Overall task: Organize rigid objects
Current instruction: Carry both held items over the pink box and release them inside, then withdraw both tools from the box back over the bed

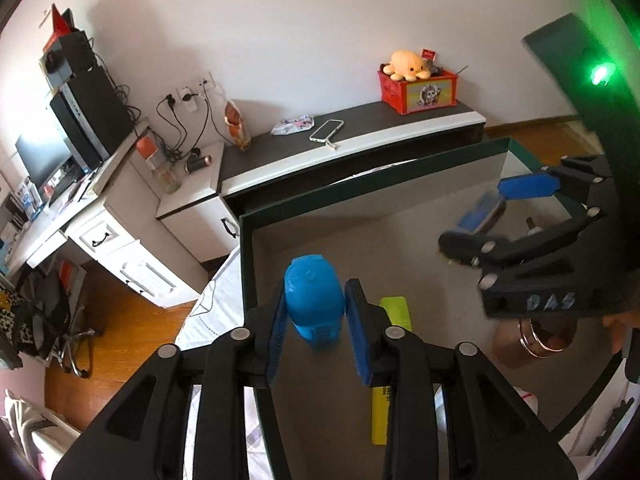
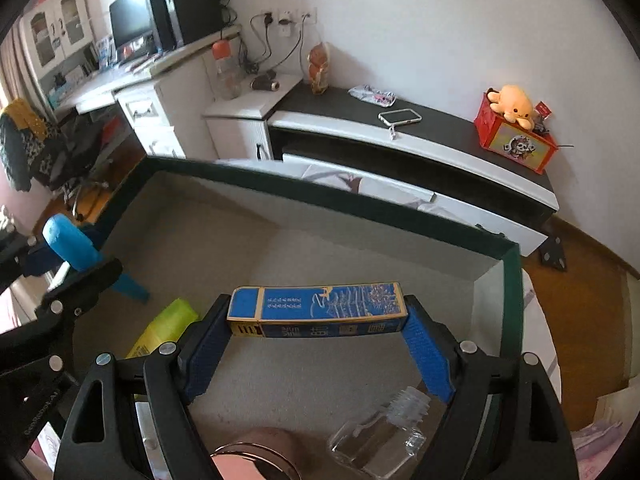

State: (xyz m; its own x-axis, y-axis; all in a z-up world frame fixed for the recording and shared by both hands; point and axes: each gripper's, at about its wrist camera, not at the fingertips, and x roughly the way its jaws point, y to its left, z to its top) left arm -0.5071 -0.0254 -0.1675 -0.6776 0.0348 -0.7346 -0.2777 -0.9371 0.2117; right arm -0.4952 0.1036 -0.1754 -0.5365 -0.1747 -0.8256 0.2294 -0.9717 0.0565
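My left gripper (image 1: 316, 316) is shut on a blue plastic bottle (image 1: 314, 296) and holds it over the left part of a dark-green-rimmed box (image 1: 360, 184) with a grey floor. My right gripper (image 2: 316, 328) is shut on the ends of a long blue carton (image 2: 316, 310) and holds it crosswise above the box's middle. The right gripper (image 1: 500, 216) also shows in the left wrist view with the carton (image 1: 480, 212). The blue bottle (image 2: 72, 244) shows in the right wrist view.
In the box lie a yellow-green flat pack (image 1: 390, 360), a copper-coloured cup (image 1: 532, 336) and a clear glass bottle (image 2: 380, 432). Behind the box stands a low cabinet (image 2: 440, 132) with a phone (image 2: 400, 117) and a red toy crate (image 2: 516, 140). A desk (image 1: 100, 208) is at left.
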